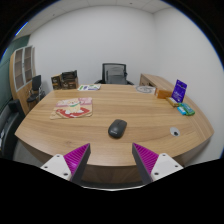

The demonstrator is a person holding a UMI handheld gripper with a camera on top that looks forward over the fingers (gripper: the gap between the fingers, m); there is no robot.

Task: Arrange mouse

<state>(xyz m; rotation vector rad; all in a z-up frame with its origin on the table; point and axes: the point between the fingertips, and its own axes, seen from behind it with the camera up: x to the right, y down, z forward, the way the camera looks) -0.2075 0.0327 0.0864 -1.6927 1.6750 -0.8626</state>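
The tongs [111, 160] hang open and empty at the bottom of the frame, above the near edge of the table [60, 132]. This looks like the approach step: next they need to travel forward and down to straddle the mouse [118, 128], a small dark rounded one lying at frame centre, well ahead. Papers [72, 107] lie further off, upper left.

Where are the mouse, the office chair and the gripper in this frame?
mouse [118, 128]: gripper view, middle of its black top.
office chair [116, 72]: gripper view, backrest.
gripper [110, 158]: gripper view, midway between its open fingertips.
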